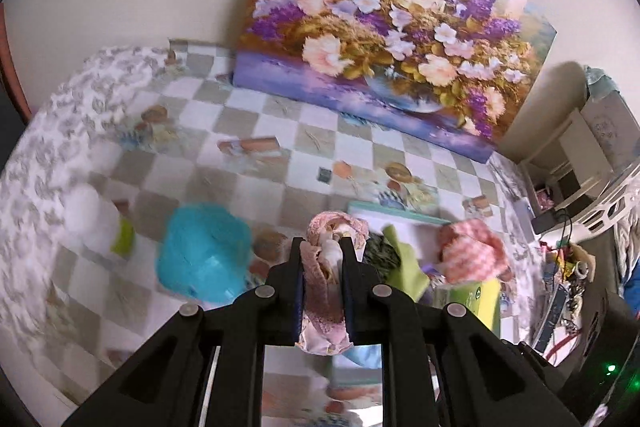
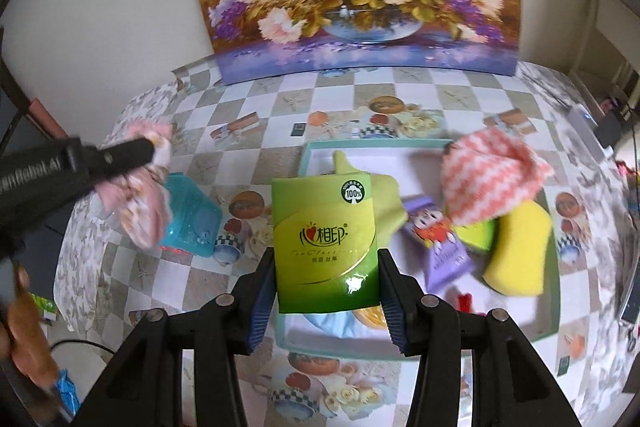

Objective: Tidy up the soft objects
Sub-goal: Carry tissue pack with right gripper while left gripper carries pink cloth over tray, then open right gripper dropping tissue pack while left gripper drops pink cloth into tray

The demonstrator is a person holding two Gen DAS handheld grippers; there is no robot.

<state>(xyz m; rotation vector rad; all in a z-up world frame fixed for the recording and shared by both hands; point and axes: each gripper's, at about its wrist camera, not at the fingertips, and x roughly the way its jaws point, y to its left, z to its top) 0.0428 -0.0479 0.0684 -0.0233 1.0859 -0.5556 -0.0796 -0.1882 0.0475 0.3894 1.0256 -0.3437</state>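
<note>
Here both grippers are mid-carry above the table (image 2: 460, 95). The left gripper (image 1: 323, 269), jaws nearly closed, pinches a pink cloth (image 1: 320, 291); the right gripper (image 2: 326, 281), jaws half open, clamps a green tissue pack (image 2: 326, 239). Next, probably, each goes into the tray (image 2: 554, 291).

Glossy tissue pack (image 2: 326, 239); pink lace cloth (image 1: 326, 267); matt blk tongs.

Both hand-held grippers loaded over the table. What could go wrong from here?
1. The pink cloth hangs loose below the left hand-held gripper; its tail could snag or drag over the blue container.
2. The glossy green tissue pack in the right hand-held gripper is pinched only at its lower edges; it might slip or pivot above the tray.
</note>
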